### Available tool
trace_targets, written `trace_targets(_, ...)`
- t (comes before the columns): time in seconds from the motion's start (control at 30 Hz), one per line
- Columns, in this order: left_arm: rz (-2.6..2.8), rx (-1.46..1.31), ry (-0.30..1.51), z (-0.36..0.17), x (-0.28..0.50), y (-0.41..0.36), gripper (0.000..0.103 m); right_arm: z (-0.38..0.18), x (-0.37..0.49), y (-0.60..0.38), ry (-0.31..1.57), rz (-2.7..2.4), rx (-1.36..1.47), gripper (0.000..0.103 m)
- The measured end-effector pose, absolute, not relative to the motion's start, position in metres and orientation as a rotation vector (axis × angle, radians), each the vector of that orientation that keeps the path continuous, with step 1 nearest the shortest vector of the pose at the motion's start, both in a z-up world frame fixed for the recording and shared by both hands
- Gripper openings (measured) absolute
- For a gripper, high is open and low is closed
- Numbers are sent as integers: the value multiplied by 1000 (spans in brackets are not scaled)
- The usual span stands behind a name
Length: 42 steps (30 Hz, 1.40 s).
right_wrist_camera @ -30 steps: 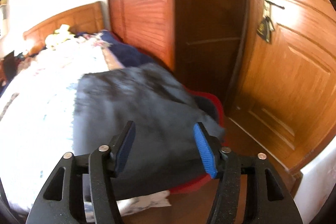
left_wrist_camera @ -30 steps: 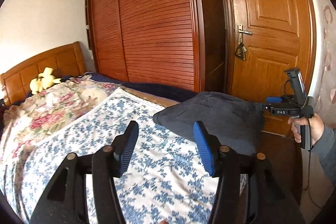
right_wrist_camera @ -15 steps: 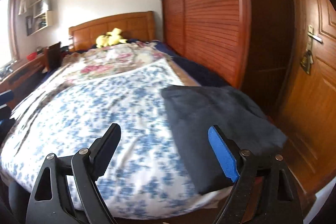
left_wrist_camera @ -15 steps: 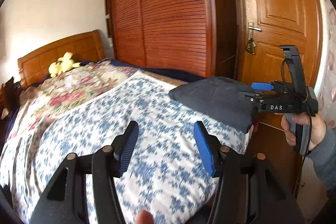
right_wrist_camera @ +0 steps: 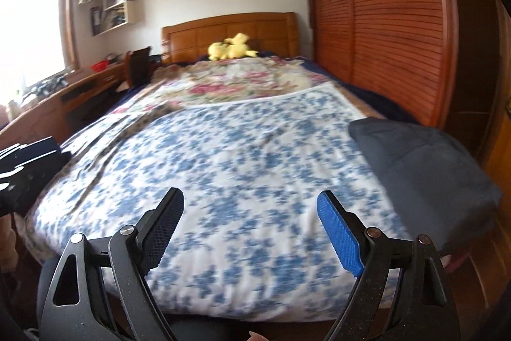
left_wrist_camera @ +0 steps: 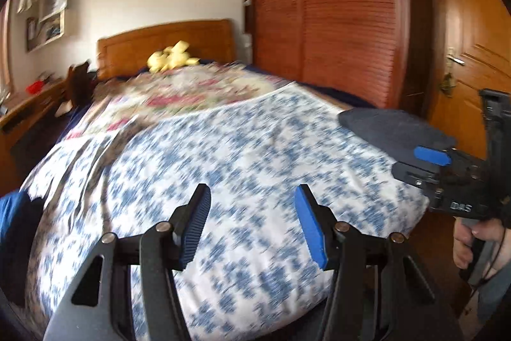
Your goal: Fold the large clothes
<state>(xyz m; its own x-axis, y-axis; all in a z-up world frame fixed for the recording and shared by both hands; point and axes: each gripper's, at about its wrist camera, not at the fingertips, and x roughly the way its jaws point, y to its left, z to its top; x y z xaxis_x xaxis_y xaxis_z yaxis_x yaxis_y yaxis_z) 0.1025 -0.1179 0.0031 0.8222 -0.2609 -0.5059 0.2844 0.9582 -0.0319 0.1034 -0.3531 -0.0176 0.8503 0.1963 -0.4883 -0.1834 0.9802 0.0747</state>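
We look from both wrists over the foot of the bed, facing its wooden headboard [left_wrist_camera: 166, 42] and tilted somewhat downward. Our left view sits low and near the blue-flowered quilt [left_wrist_camera: 242, 155], and at its right edge takes in the right gripper [left_wrist_camera: 428, 163]. Our right view looks from a little further right. Both share the quilt, the yellow plush toy [right_wrist_camera: 231, 48], the louvred wardrobe [right_wrist_camera: 392, 31] and the folded dark garment [right_wrist_camera: 424, 158].

The bed [right_wrist_camera: 223, 293] carries a blue-flowered quilt [right_wrist_camera: 242, 168], a folded dark garment [right_wrist_camera: 424, 168] at its right corner.
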Motion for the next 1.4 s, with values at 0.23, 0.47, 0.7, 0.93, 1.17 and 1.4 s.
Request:
trace_targets(0.23, -158, -10, 571, -30, 96, -70, 54, -31, 98, -305, 512, 286, -3, 87)
trace_targets(0.47, -71, -35, 556, -33, 79, -37, 54, -32, 96, -279, 512, 343, 3, 87)
trace_targets(0.7, -37, -59, 482, -6, 48, -19, 54, -26, 81, -257, 491, 383, 23, 87)
trace_targets(0.93, -11, -39, 419, 18, 28, -13, 54, -7, 64, -240, 450, 409, 30, 88)
trace_targets(1.17, 23, -28, 363, 31, 11, -6, 54, 14, 48, -233, 387, 393, 21, 92)
trace_targets(1.4, 37, -32, 375, 25, 10, -5, 54, 18, 36, -233, 348, 363, 12, 92)
